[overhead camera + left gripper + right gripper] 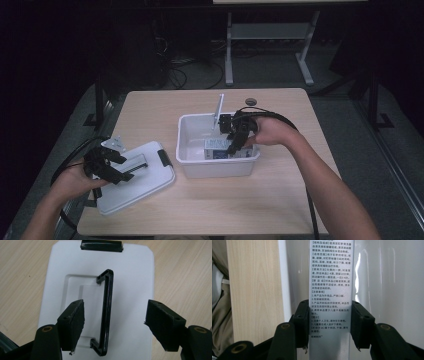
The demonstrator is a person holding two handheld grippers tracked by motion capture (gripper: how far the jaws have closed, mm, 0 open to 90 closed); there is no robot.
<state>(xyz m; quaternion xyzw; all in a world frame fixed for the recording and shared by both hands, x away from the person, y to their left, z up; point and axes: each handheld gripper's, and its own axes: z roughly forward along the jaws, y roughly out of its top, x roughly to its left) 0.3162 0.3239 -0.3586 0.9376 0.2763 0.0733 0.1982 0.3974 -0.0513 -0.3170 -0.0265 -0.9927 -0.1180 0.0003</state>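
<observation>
— What's the right claw (234,146) got hold of?

— A small box (329,290), pale, with lines of fine black print down its face. The two black pads are clamped on its narrow sides, one on each. From up high you can see it held down inside the white bin (187,155) that sits in the middle of the tabletop (280,195), close to the bin's near wall.

— And the left claw (125,172)?

— Spread apart, gripping nothing. It hangs over the white lid (145,187), which lies flat on the tabletop to the left of the bin, just beside it. The lid's black handle (107,312) stands between the two pads, and neither one touches it; there's a clear gap on both sides.

— Anything else on that lid?

— A black latch (101,245) at its far edge, seen from the left claw's camera.
</observation>
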